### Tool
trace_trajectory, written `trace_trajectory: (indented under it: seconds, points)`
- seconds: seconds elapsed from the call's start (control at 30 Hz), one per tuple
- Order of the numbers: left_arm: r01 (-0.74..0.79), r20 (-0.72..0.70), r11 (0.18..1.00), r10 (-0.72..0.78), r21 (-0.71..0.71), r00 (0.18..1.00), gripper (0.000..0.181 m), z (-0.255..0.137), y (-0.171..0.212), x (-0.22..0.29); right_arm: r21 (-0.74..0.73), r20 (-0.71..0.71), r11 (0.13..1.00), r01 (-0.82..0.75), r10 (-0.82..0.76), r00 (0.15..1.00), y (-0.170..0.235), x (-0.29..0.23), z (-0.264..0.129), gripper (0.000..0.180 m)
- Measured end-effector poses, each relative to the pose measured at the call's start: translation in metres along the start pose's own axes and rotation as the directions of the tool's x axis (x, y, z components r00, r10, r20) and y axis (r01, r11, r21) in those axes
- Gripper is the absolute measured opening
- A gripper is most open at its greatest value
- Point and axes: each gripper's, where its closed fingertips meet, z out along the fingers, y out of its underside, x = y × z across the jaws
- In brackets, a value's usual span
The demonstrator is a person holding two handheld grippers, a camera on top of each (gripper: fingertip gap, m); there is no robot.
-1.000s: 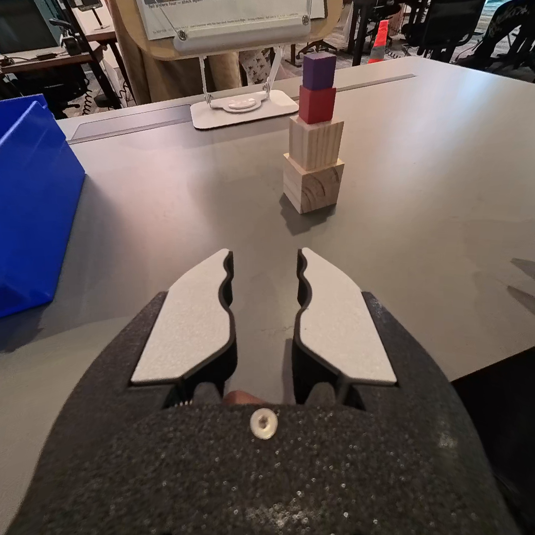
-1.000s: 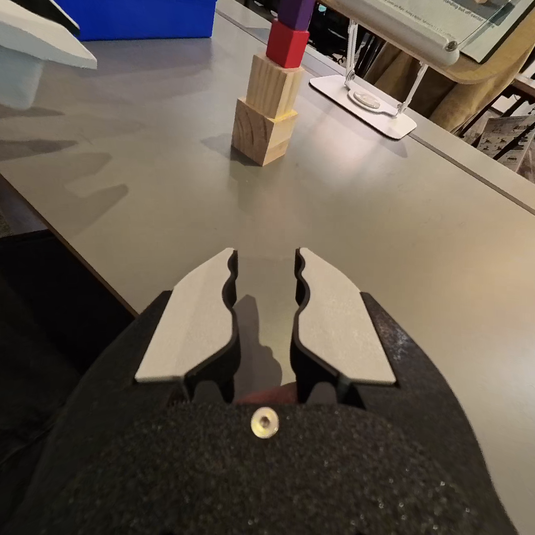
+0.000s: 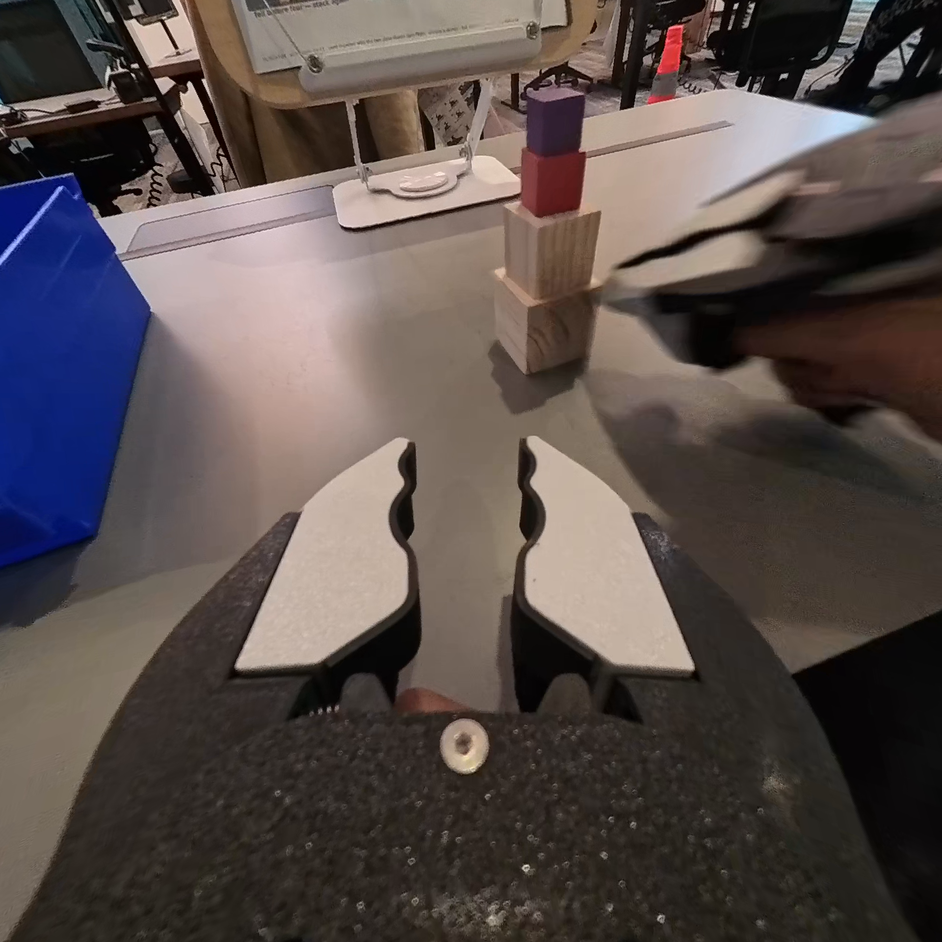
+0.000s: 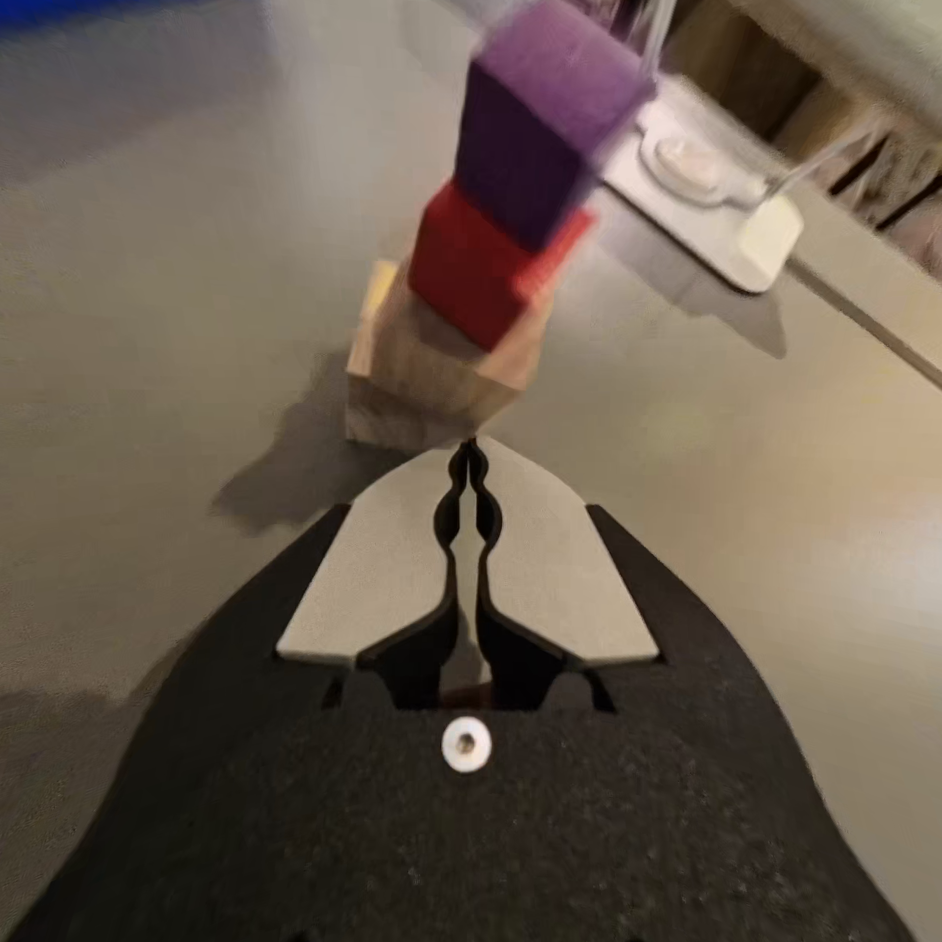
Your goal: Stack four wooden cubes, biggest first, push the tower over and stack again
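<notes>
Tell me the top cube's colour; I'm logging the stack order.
Purple top cube, clearest in the left wrist view.

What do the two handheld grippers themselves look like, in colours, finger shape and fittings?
Both match. The left gripper has a speckled black body, a round silver screw at its centre, and two flat pale grey fingers with black, wavy inner edges. The right gripper is the same build.

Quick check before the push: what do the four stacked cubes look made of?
The two lower pale cubes look like bare, unfinished wood: grain lines and end-grain rings show. The red cube and purple cube on top carry an opaque matte coat, so their core cannot be seen; probably painted wood.
</notes>
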Motion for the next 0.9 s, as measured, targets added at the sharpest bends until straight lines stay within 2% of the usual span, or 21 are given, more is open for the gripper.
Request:
trace_trajectory:
  seconds: [0.03, 0.07, 0.13, 0.17, 0.33, 0.4, 0.47, 0.53, 0.6, 0.7, 0.9]
  points:
    - [0.007, -0.002, 1.0, -0.007, -0.002, 1.0, 0.038, 0.0, -0.001, -0.001, -0.087, -0.013, 0.996, 0.014, -0.015, 1.0, 0.003, 0.003, 0.025, 0.0]
    - [0.013, -0.004, 1.0, -0.013, 0.0, 1.0, 0.038, 0.0, -0.002, -0.001, -0.131, 0.017, 0.991, -0.008, 0.01, 1.0, 0.003, 0.0, 0.033, 0.0]
    - [0.012, -0.002, 1.0, -0.012, 0.011, 1.0, 0.038, -0.002, -0.004, -0.004, -0.02, 0.083, 0.997, -0.079, 0.08, 0.993, -0.006, -0.006, 0.005, 0.0]
    - [0.007, -0.002, 1.0, -0.007, 0.012, 1.0, 0.038, -0.003, -0.003, -0.005, 0.013, 0.072, 0.998, -0.065, 0.064, 0.995, -0.002, -0.004, -0.015, 0.0]
    - [0.036, -0.023, 0.999, -0.036, -0.036, 0.999, 0.037, 0.002, 0.015, -0.006, 0.057, 0.096, 0.997, -0.056, 0.05, 0.994, 0.033, -0.006, -0.098, 0.0]
    - [0.048, -0.032, 0.998, -0.049, -0.047, 0.998, 0.037, 0.004, 0.016, -0.005, 0.063, 0.08, 0.994, -0.085, 0.079, 0.994, 0.046, -0.005, -0.121, 0.0]
    - [0.035, -0.019, 0.999, -0.035, -0.036, 0.999, 0.038, 0.004, 0.014, -0.005, 0.092, 0.121, 0.984, -0.15, 0.138, 0.983, 0.055, -0.012, -0.141, 0.0]
    - [0.022, -0.012, 0.999, -0.022, -0.026, 1.0, 0.038, 0.003, 0.012, -0.004, 0.104, 0.11, 0.981, -0.165, 0.153, 0.982, 0.068, -0.015, -0.155, 0.012]
    - [0.014, -0.001, 1.0, -0.014, -0.004, 1.0, 0.038, 0.001, 0.008, -0.002, 0.212, 0.098, 0.956, -0.201, 0.184, 0.978, 0.071, -0.013, -0.172, 0.014]
    - [0.002, 0.019, 0.999, -0.003, 0.049, 1.0, 0.038, -0.003, -0.003, 0.0, 0.26, 0.05, 0.943, -0.205, 0.199, 0.979, 0.079, -0.005, -0.183, 0.024]
    - [-0.032, 0.031, 0.992, 0.028, 0.126, 0.999, 0.032, -0.009, -0.014, 0.006, 0.264, 0.035, 0.942, -0.207, 0.205, 0.978, 0.081, -0.002, -0.18, 0.031]
